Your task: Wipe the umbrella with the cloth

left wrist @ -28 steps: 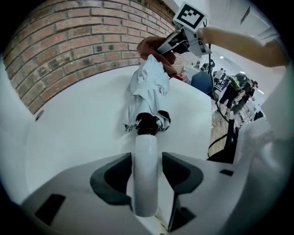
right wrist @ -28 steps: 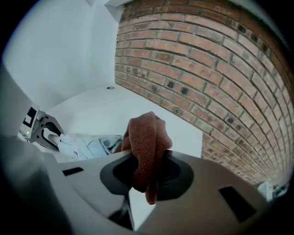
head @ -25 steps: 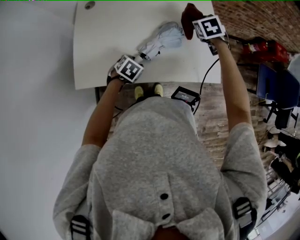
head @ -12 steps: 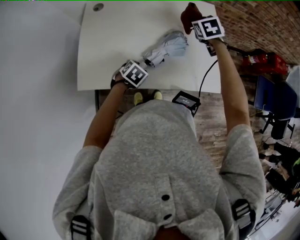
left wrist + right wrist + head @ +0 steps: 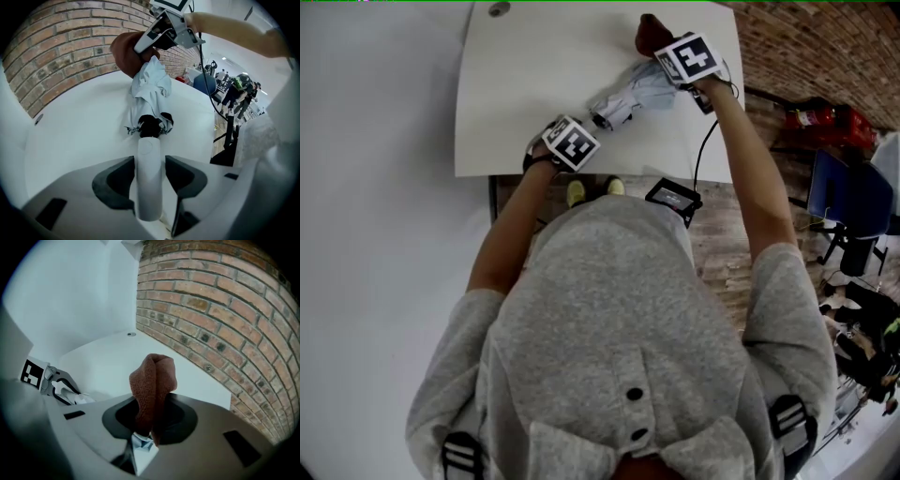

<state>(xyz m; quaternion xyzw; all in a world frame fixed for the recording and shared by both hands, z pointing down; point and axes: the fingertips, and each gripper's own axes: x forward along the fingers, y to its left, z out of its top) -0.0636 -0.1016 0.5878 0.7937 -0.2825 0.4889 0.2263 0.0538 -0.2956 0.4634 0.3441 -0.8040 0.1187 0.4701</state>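
A folded pale blue umbrella (image 5: 630, 97) lies on the white table (image 5: 525, 84). My left gripper (image 5: 586, 127) is shut on its white handle (image 5: 149, 178), with the dark pads (image 5: 112, 180) pressed against both sides. The bunched canopy (image 5: 149, 89) stretches away from the jaws. A brown cloth (image 5: 154, 385) is clamped in my right gripper (image 5: 152, 416). That right gripper (image 5: 662, 47) holds the cloth (image 5: 648, 33) over the umbrella's far end; the cloth (image 5: 125, 50) touches the canopy tip there. A scrap of blue fabric (image 5: 142, 446) shows under the right jaws.
A brick wall (image 5: 220, 324) stands right behind the table's far edge. A small round hole (image 5: 498, 9) sits in the table's far left corner. A black device (image 5: 672, 197) with a cable lies on the floor below the near edge. Chairs and clutter stand at the right (image 5: 853, 206).
My right gripper has carried the brown cloth leftward, from beside the umbrella onto its far end. The left gripper has stayed put on the handle.
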